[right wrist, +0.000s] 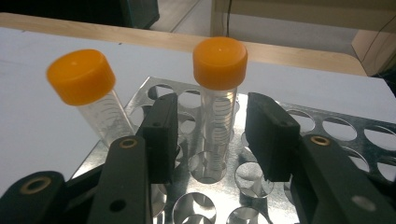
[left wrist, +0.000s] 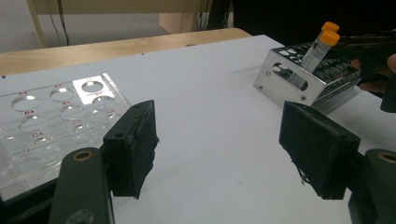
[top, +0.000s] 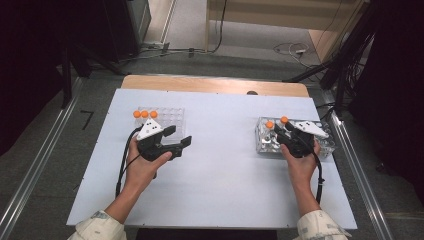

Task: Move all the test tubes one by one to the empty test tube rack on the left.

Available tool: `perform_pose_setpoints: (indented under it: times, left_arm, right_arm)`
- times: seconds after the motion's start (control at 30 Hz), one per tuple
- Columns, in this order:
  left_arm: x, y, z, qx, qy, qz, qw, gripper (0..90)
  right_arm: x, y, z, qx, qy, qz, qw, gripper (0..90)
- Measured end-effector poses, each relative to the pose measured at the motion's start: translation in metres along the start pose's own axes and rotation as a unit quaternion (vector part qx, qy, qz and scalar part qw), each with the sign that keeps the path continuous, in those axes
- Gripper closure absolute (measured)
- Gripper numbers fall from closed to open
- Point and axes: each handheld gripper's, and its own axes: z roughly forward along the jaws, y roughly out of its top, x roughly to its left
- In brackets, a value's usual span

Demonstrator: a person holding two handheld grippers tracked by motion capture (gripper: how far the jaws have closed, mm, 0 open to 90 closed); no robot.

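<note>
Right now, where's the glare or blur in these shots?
Left gripper view: glare whitens one corner of the clear rack, and the near jaws look soft. Right gripper view: the left orange cap is slightly blurred. High view: dim surroundings, evenly lit table.

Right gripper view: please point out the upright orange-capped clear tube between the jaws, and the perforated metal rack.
Upright orange-capped clear tube [right wrist: 219,63], right gripper view, on its cap.
Perforated metal rack [right wrist: 345,133], right gripper view, on its top plate.
</note>
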Motion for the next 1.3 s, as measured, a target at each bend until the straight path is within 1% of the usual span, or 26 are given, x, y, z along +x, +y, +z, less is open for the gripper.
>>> perform_pose_setpoints:
  times: [0.1,0.17,0.27,0.43,0.7,0.87,0.93,1.0,1.1,1.2,1.3]
  left_arm:
    - [0.001,-0.001,0.0,0.001,0.001,-0.001,1.0,29.2]
    - [0.002,-0.002,0.001,0.001,0.001,-0.004,1.0,29.4]
    - [0.002,-0.002,0.001,0.002,0.002,-0.001,1.0,29.4]
    - [0.002,-0.003,0.001,0.002,0.003,-0.002,1.0,29.4]
    - [0.001,-0.002,0.001,0.001,0.001,-0.002,1.0,29.4]
    - [0.0,-0.003,0.002,0.001,-0.001,-0.003,1.0,29.4]
    - [0.0,-0.003,0.001,0.0,0.0,-0.001,1.0,29.3]
    - [0.001,-0.002,0.001,-0.001,-0.001,-0.002,1.0,29.3]
    - [0.0,-0.002,0.0,-0.003,0.0,-0.003,1.0,29.1]
    - [0.0,-0.001,-0.001,-0.005,-0.002,-0.002,1.0,29.0]
    - [0.0,0.0,-0.002,-0.007,-0.002,-0.002,1.0,28.7]
  right_arm:
    - [-0.001,0.0,0.003,0.0,-0.001,0.003,1.0,58.9]
    - [-0.001,0.0,0.004,0.003,0.001,0.002,1.0,61.6]
    - [-0.002,-0.001,0.005,0.006,0.001,0.004,1.0,64.2]
    - [-0.003,0.0,0.006,0.006,0.0,0.0,1.0,71.1]
    - [-0.003,0.005,0.0,-0.011,-0.004,-0.007,0.9999,71.7]
    - [-0.002,0.015,-0.01,-0.033,-0.006,-0.013,0.9994,71.7]
    - [-0.001,0.02,-0.015,-0.043,-0.001,-0.013,0.999,71.7]
    - [-0.001,0.025,-0.021,-0.053,-0.002,-0.016,0.9984,71.7]
    - [-0.001,0.033,-0.031,-0.064,0.002,-0.016,0.9978,71.7]
    - [0.001,0.038,-0.041,-0.061,0.003,-0.022,0.9979,71.8]
    - [0.004,0.038,-0.05,-0.053,0.008,-0.033,0.998,71.8]
